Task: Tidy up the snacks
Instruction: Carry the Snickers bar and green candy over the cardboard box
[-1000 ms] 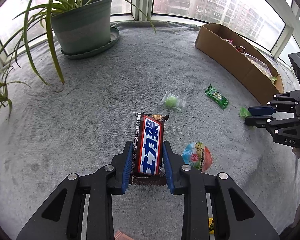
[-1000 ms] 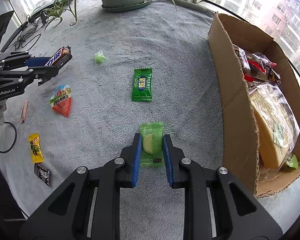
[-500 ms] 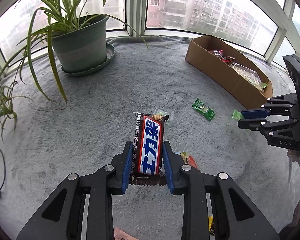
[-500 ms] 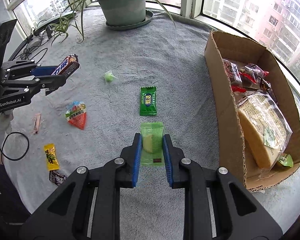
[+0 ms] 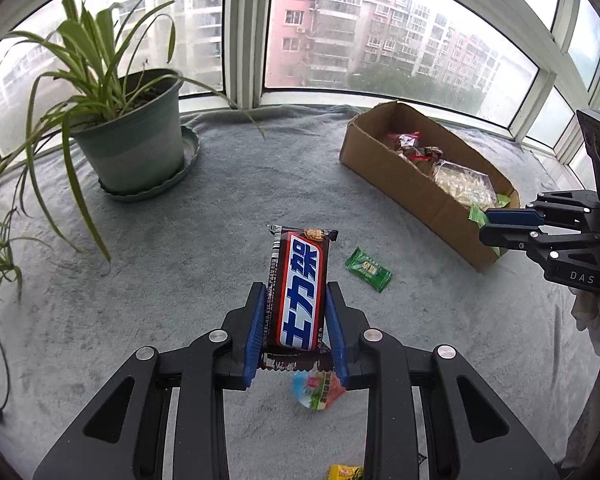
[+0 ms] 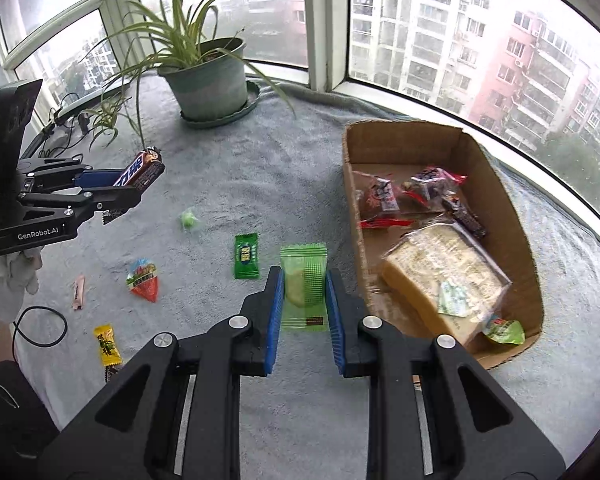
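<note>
So both grippers have their hands full right now. The left gripper (image 5: 296,312) is clamped narrow on a chocolate bar (image 5: 300,288), brown wrapper with a blue and red label, which sticks up out of the blue pads in the lower middle of the left wrist view, clear of the grey blanket (image 5: 204,208). The right gripper (image 6: 305,300) is squeezed tight on a light green see-through packet (image 6: 304,280) with a pale round thing inside, sitting lower centre of the right wrist view and also held off the blanket. The cardboard box (image 6: 352,184) takes up the right half of that frame, just right of the packet, and it holds a wrapped slab of bread (image 6: 440,272), some red and dark wrapped snacks at its far end and a small green packet in its near corner. Loose on the blanket left of centre: a dark green sachet (image 6: 246,256), a small green ball candy (image 6: 189,219), a red cone-shaped snack (image 6: 143,280), a pink stick (image 6: 78,292), a yellow candy (image 6: 107,345) and a dark wrapper just below the yellow one. A potted spider plant (image 6: 208,80) sits by the window at upper left of centre.
</note>
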Available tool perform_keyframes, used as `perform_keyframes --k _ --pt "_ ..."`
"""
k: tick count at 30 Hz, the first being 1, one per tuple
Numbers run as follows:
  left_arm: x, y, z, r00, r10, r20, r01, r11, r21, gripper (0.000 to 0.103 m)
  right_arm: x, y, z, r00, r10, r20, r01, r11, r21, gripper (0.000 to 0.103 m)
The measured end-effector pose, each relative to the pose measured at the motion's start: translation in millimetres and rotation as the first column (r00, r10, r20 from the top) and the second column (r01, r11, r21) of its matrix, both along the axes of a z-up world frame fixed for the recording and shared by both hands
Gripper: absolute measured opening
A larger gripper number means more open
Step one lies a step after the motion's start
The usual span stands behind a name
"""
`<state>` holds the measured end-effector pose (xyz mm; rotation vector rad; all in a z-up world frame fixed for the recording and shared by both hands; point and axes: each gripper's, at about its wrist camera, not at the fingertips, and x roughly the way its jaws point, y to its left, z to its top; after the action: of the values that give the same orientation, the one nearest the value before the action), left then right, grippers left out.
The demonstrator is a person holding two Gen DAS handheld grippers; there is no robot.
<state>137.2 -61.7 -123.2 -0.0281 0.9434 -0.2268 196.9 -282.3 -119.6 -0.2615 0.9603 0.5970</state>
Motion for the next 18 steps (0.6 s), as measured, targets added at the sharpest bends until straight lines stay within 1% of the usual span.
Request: perform_keyframes --k 4,7,9,15,18 --pt "18 -15 12 0.999 -0.024 0.022 0.024 1.000 -0.018 0.027 15 -24 11 0.997 -0.073 0.039 0.073 0.997 -0.002 0.022" --pt "37 -28 17 0.999 -0.048 0.021 0.049 0.998 -0.035 0.027 27 -43 17 0.989 -0.132 0.061 0.132 0.991 0.005 0.022" --pt "49 -40 20 0.998 -0.062 0.028 0.063 0.998 -0.028 0.027 34 -55 19 0.983 -0.166 0.073 0.165 0.986 0.008 0.022" --pt "84 -70 30 0.994 -0.088 0.057 0.090 0.996 -0.027 0.027 58 -79 19 0.966 -0.245 0.089 0.244 0.970 0.018 0.022" --pt "100 -85 34 0.993 -0.098 0.061 0.101 0.994 -0.042 0.027 72 -86 16 0.958 -0.275 0.085 0.273 0.961 0.032 0.022"
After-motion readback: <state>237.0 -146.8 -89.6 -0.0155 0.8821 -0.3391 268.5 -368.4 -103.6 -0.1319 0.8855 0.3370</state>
